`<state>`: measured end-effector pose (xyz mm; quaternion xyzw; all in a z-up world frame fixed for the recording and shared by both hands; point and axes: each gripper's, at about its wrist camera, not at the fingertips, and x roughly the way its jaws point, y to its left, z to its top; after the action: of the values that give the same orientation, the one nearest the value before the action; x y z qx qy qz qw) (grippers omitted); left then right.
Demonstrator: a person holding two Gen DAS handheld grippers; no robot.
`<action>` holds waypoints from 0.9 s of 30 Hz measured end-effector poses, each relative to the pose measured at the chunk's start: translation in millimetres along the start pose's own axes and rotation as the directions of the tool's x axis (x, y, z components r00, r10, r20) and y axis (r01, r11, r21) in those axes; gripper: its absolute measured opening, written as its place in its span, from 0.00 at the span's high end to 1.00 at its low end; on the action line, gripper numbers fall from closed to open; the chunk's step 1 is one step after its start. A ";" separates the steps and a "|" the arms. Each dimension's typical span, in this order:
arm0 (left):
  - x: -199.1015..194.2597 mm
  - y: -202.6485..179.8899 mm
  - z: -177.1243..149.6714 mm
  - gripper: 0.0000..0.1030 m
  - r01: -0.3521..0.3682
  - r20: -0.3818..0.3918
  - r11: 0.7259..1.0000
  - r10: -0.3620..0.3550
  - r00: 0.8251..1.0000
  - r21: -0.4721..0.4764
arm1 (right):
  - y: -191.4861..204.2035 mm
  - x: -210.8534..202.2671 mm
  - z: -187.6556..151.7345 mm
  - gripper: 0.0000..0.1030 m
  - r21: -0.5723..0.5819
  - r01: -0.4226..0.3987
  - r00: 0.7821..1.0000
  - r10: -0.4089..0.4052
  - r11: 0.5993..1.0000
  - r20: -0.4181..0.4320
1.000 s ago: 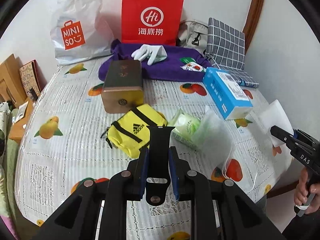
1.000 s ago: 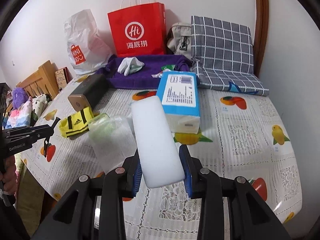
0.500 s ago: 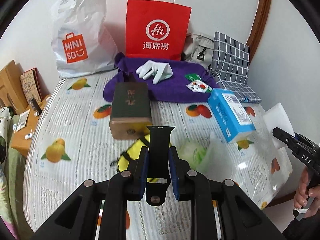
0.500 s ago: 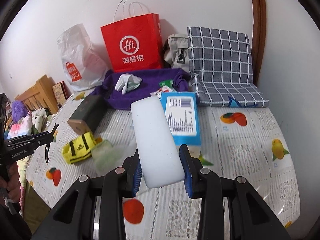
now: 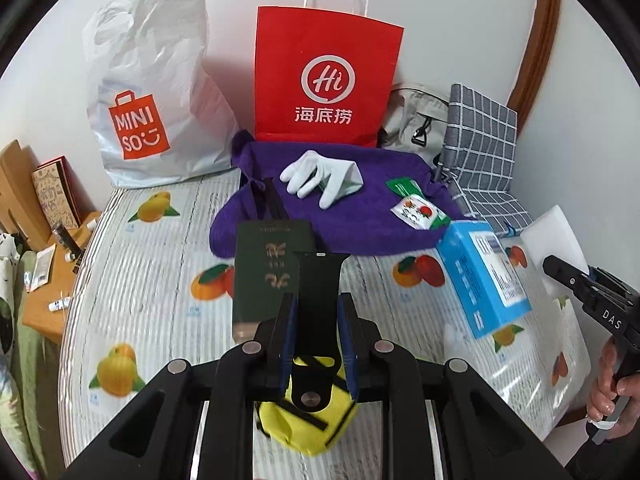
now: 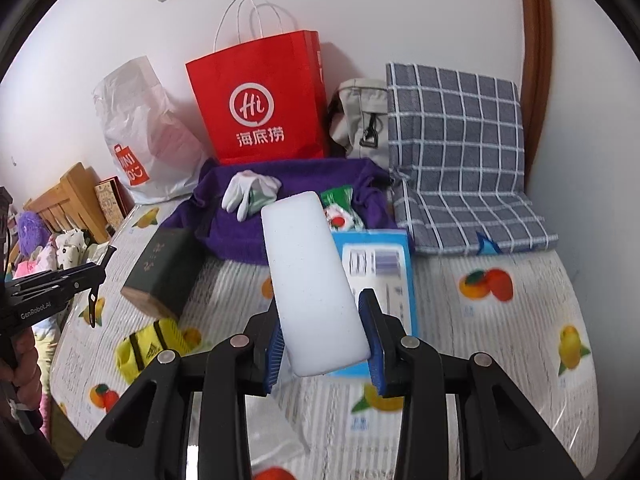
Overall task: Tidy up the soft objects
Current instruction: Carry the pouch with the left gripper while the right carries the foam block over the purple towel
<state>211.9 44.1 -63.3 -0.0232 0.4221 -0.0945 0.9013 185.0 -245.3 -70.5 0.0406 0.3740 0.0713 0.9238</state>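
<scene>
My left gripper (image 5: 318, 322) is shut on a black watch strap (image 5: 319, 292), held above the table over a yellow Adidas pouch (image 5: 308, 424). My right gripper (image 6: 325, 342) is shut on a white sponge block (image 6: 312, 288), held above a blue box (image 6: 380, 276); the sponge also shows in the left wrist view (image 5: 554, 240). A purple towel (image 5: 372, 208) lies at the back of the table with a white glove (image 5: 316, 178) and a small snack packet (image 5: 418, 210) on it. The yellow pouch also shows in the right wrist view (image 6: 154, 346).
A dark green box (image 5: 266, 272) lies in front of the towel. A red paper bag (image 5: 326, 80), a white Miniso bag (image 5: 152, 92), a beige bag (image 5: 416, 124) and a checked grey cushion (image 6: 456, 160) stand along the wall. A wooden nightstand (image 5: 52, 276) is left of the table.
Both grippers have risen and moved forward toward the purple towel, still holding the strap and the sponge. The yellow pouch now lies under the left gripper.
</scene>
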 end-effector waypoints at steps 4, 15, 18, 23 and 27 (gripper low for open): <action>11.2 5.2 15.3 0.81 -0.002 0.002 1.000 0.002 1.000 0.000 | 3.4 12.4 16.3 0.66 -0.023 0.010 1.000 -0.010 1.000 0.008; 40.8 11.4 54.8 0.81 -0.017 0.011 1.000 0.017 1.000 0.002 | -3.4 46.6 55.2 0.66 -0.037 0.029 0.999 -0.028 0.999 0.015; 48.3 12.4 65.6 0.81 -0.019 0.015 1.000 0.019 1.000 -0.002 | -5.4 56.4 65.6 0.66 -0.036 0.027 1.000 -0.027 0.999 0.015; 61.7 13.4 84.2 0.81 -0.026 0.018 1.000 0.026 0.999 -0.006 | -5.3 71.2 84.0 0.66 -0.052 0.025 1.000 -0.025 0.998 0.018; 74.7 13.0 100.6 0.81 -0.029 0.016 1.000 0.029 0.999 -0.010 | -6.1 84.2 102.7 0.66 -0.051 -0.010 1.000 0.011 0.999 0.021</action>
<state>337.6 38.9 -56.8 -0.0220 0.4157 -0.0792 0.9058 317.0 -239.9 -55.4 0.0201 0.3623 0.0853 0.9280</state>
